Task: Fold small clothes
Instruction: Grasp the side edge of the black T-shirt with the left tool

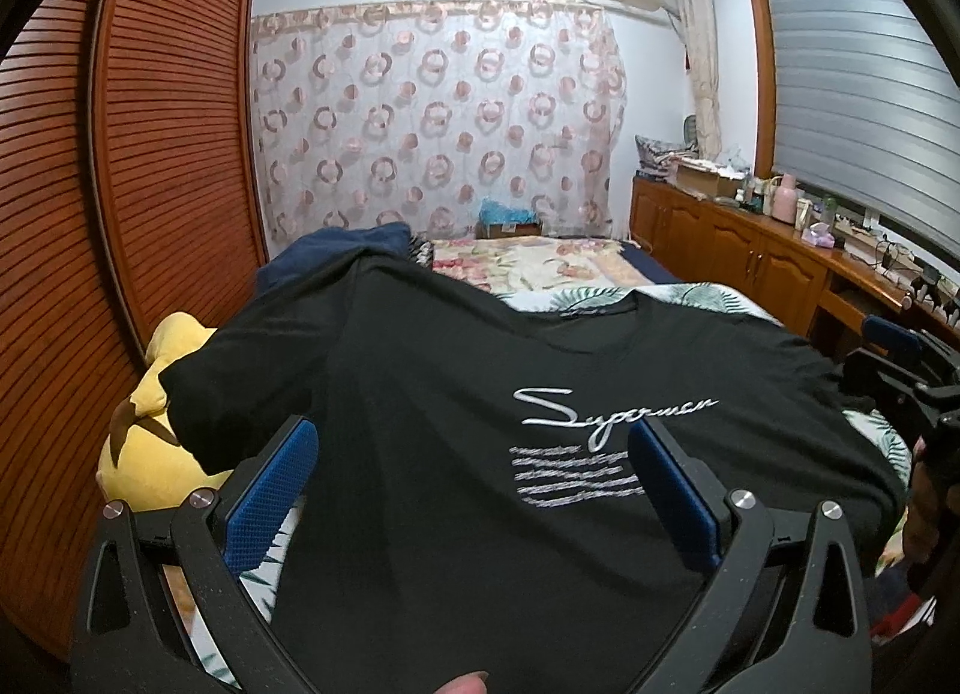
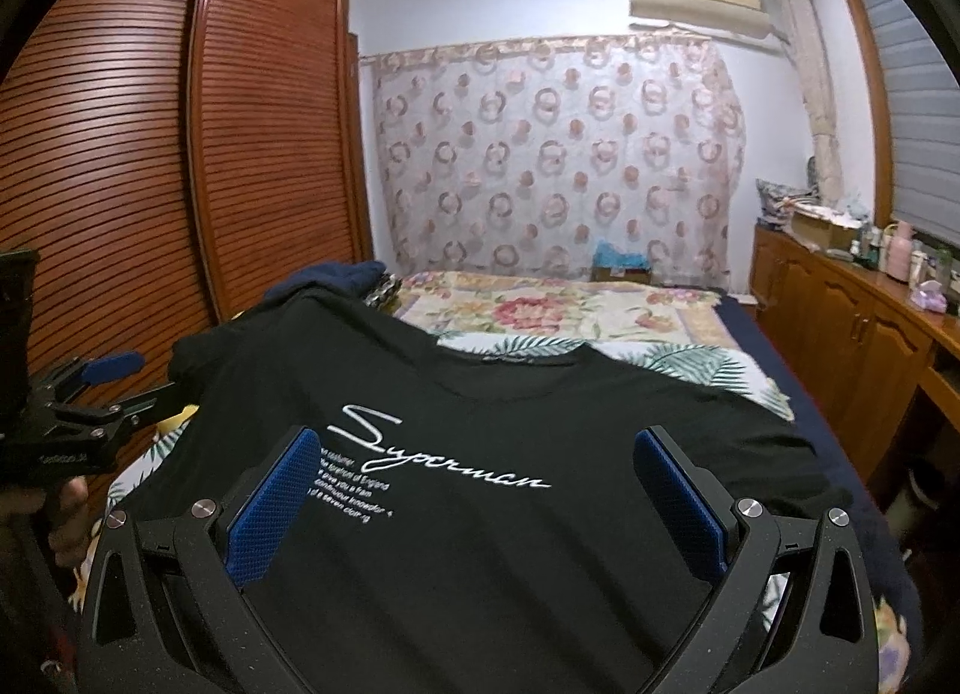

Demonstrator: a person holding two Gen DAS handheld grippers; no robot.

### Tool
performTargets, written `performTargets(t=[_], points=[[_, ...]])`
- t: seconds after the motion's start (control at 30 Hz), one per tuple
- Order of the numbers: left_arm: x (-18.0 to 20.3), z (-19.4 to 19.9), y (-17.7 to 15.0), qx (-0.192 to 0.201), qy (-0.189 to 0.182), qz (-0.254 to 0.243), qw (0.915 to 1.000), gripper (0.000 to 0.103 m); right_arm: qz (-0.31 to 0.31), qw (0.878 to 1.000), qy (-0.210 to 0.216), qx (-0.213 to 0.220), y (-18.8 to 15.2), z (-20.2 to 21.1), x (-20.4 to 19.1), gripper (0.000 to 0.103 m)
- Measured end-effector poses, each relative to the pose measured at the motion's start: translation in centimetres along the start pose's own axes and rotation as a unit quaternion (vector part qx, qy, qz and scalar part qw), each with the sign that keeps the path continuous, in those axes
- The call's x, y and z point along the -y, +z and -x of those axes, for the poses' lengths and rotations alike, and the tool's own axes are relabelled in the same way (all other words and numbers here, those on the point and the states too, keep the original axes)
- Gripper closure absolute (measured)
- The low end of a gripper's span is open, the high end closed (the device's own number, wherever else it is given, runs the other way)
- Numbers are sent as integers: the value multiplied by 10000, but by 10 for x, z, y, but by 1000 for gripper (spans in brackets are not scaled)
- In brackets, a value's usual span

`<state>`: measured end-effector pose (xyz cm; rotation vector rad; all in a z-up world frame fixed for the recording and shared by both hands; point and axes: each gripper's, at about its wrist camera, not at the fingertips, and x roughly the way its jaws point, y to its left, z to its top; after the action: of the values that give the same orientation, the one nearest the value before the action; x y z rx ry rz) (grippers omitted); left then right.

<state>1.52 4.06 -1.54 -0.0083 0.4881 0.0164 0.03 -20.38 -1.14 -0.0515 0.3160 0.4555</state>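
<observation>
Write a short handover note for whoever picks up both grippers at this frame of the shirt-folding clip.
Left gripper: open, its blue pads wide apart over the black T-shirt, holding nothing.
Right gripper: also open over the shirt, empty.
The T-shirt lies spread on the bed, print side up, neckline toward the far end, sleeves out to the sides. A yellow plush toy sits by its left sleeve.
Done: the shirt looks laid out; no fold is visible.
Left: all the folding; probably sleeves inward first, then the hem up toward the neckline.
</observation>
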Motion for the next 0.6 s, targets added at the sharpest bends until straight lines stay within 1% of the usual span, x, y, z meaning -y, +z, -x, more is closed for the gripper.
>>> performTargets(t=[0.2,0.3,0.4,0.47,0.53,0.6], points=[[-26,-11,-8,-111,93,36,9999,0,204,9995,208,-149,10,-22,3,0],[-43,-15,-10,-198,111,77,9997,1,278,9989,325,-196,9,-27,4,0],[-64,-22,-11,-270,143,163,9994,9,374,9979,440,-282,8,-33,6,0],[-77,-26,-11,-334,169,254,9990,18,410,9972,522,-354,8,-38,10,0],[-91,-31,-12,-379,230,319,9985,24,475,9962,588,-430,9,-43,12,0],[-105,-39,-15,-474,356,390,9975,27,561,9950,655,-501,10,-48,15,0]])
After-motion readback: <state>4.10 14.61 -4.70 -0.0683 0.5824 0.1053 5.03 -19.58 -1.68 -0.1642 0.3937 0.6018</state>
